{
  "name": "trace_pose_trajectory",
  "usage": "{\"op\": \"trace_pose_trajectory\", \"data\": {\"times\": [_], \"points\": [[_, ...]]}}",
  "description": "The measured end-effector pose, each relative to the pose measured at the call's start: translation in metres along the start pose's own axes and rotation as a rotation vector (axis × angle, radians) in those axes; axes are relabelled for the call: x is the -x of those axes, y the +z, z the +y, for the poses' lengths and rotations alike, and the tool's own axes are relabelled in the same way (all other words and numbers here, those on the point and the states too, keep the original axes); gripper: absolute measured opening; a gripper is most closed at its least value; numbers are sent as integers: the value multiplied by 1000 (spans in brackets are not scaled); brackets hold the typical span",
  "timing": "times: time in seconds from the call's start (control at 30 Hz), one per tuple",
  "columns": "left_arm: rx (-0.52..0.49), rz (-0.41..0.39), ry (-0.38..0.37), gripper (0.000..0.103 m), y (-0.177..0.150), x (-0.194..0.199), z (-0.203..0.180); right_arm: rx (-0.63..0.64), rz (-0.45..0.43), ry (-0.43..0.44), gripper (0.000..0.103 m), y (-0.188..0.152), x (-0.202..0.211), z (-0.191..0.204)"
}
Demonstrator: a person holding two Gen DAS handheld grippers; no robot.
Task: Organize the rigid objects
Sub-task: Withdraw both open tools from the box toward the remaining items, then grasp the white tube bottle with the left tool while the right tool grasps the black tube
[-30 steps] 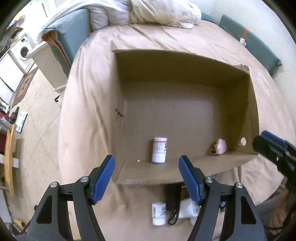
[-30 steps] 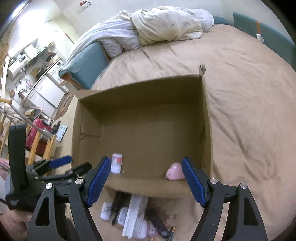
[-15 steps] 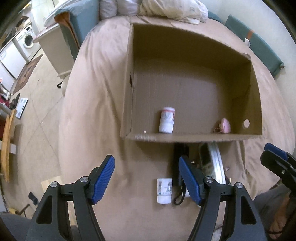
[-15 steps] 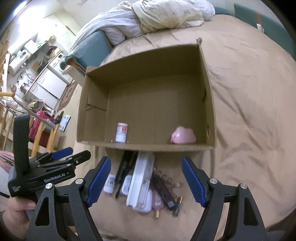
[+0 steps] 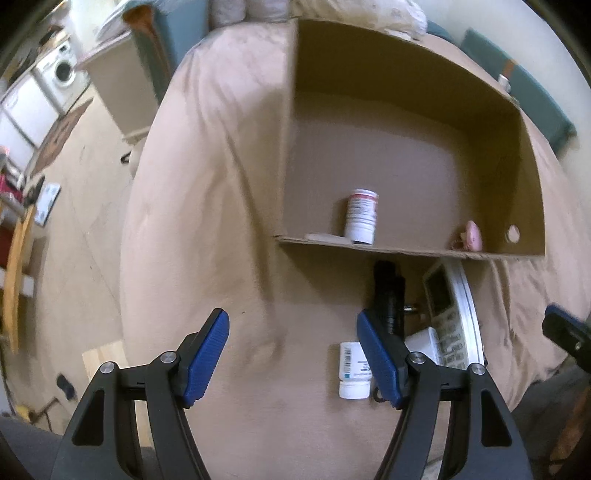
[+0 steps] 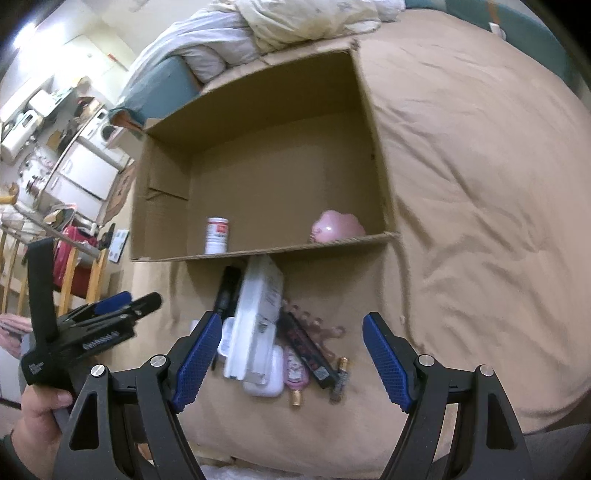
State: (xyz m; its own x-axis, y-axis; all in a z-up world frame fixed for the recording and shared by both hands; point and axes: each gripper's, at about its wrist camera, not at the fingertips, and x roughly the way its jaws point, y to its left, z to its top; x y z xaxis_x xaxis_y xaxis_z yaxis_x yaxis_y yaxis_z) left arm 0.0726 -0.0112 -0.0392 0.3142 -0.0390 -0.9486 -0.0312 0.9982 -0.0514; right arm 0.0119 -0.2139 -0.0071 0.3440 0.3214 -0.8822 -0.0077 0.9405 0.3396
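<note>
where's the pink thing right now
In both views the pink thing sits inside the box, in its near right corner, right of the upright bottle.

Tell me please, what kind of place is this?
Probably a small apartment's bedroom: a bed under a tan sheet with a rumpled duvet, a cardboard box on it, and a washing machine nearby.

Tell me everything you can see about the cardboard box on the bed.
The cardboard box is plain brown, large and open at the top, with one round hole in a side wall. It rests on the tan bedcover. Inside, near the front wall, a white pill bottle stands upright and a pink object lies. Neither gripper touches it.
</note>
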Motion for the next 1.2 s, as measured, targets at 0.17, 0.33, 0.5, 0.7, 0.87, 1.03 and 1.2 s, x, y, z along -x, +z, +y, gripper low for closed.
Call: {"op": "trace_pose_trajectory", "data": {"times": [0.17, 0.33, 0.5, 0.7, 0.87, 1.03, 1.2], "points": [[44, 38, -22, 69, 5, -11, 9, -120, 46, -15, 83, 3, -12, -22], [-13, 135, -48, 62, -2, -35, -8, -160, 87, 0, 83, 2, -23, -28], [-86, 221, -75, 52, -13, -54, -28, -144, 138, -38, 83, 0, -34, -27], [-91, 235, -89, 47, -12, -60, -30, -16, 276, -92, 52, -8, -68, -9], [-118, 269, -92, 26, -17, -70, -34, 134, 321, -139, 46, -12, -91, 17], [-141, 264, -71, 24, -15, -70, -37, 238, 319, -196, 35, -19, -105, 39], [-115, 237, -45, 24, -9, -63, -33, 259, 301, -207, 20, -21, -101, 46]]}}
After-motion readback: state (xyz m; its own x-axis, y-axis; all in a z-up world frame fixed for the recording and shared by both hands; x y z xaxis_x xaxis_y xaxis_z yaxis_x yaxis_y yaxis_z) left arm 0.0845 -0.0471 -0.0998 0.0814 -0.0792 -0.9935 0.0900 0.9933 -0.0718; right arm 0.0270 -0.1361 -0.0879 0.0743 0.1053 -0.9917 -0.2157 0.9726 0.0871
